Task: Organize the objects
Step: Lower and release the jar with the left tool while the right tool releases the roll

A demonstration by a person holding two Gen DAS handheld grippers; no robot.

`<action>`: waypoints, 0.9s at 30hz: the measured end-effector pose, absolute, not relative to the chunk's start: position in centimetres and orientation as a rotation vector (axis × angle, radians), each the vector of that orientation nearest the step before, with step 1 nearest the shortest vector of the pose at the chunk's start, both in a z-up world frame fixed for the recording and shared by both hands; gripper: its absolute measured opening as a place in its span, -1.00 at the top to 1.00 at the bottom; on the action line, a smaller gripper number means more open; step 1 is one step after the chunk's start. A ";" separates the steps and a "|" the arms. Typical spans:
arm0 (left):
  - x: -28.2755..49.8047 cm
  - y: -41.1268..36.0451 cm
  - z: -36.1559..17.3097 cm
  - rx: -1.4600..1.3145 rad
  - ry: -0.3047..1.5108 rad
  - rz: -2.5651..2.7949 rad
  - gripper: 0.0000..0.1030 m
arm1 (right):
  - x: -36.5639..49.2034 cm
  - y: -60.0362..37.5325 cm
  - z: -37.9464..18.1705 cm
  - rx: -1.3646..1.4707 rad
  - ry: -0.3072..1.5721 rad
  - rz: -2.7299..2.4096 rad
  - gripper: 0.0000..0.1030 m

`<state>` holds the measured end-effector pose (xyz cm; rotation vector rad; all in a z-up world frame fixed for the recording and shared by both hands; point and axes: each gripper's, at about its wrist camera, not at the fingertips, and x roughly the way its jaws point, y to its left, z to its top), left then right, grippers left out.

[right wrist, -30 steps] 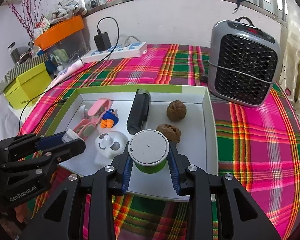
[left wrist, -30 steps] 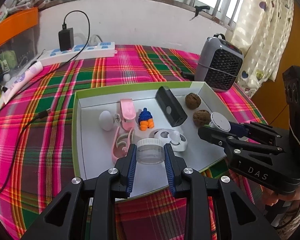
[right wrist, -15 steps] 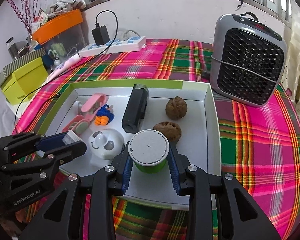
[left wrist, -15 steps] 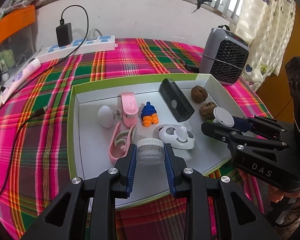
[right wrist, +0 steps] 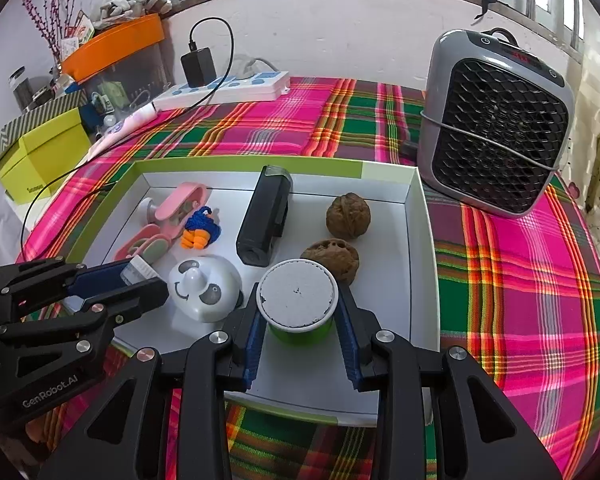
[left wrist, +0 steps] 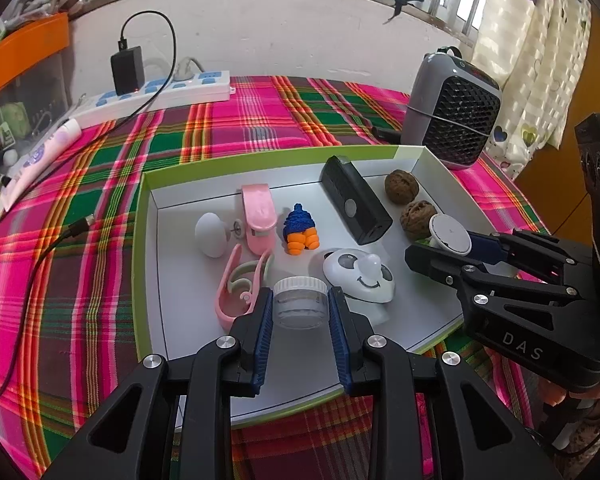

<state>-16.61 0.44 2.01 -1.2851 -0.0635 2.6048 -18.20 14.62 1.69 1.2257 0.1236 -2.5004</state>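
Since the earlier frames both views sit slightly closer to the tray (left wrist: 148,240), so the items in it appear larger and lower in the picture; the items themselves keep their places relative to one another. The left gripper (left wrist: 300,304) pinches a small clear jar (left wrist: 300,306) with a white screw lid, its blue pads pressed on both sides of the jar, above the near edge of the tray. The right gripper (right wrist: 298,320) pinches a green cup (right wrist: 298,300) with a white foil lid in the same way, above the near right part of the tray, just in front of the nearer of two walnuts (right wrist: 334,258). Neither grip has changed in width. The tray already carries a black case (right wrist: 266,216) in the middle, a white panda-faced item (right wrist: 204,288) near the front, a blue and orange knitted toy (left wrist: 300,230), a pink clip (left wrist: 258,218), a pink clamp (left wrist: 240,288) and a white egg-shaped item (left wrist: 210,234) toward the left wall. The plaid tablecloth (right wrist: 520,280) around the tray, the heater (right wrist: 496,128) off the far right corner and the power strip (left wrist: 160,94) at the far edge are unchanged. Judgement: both held items are in transit and not yet set down; the bare floor along the near edge of the tray appears to be the available space for them.
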 end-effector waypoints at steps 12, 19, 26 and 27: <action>-16.6 0.5 2.1 -1.284 -0.060 2.605 0.50 | -18.0 14.6 1.7 1.221 0.116 -2.501 0.32; -16.6 0.4 2.1 -1.282 -0.071 2.598 0.48 | -17.9 14.7 1.8 1.222 0.091 -2.499 0.17; -16.3 0.4 2.5 -1.261 -0.067 2.609 0.35 | -17.8 14.9 1.8 1.217 0.074 -2.504 0.12; -16.3 0.4 2.6 -1.260 -0.065 2.610 0.34 | -17.8 15.0 1.8 1.217 0.075 -2.505 0.12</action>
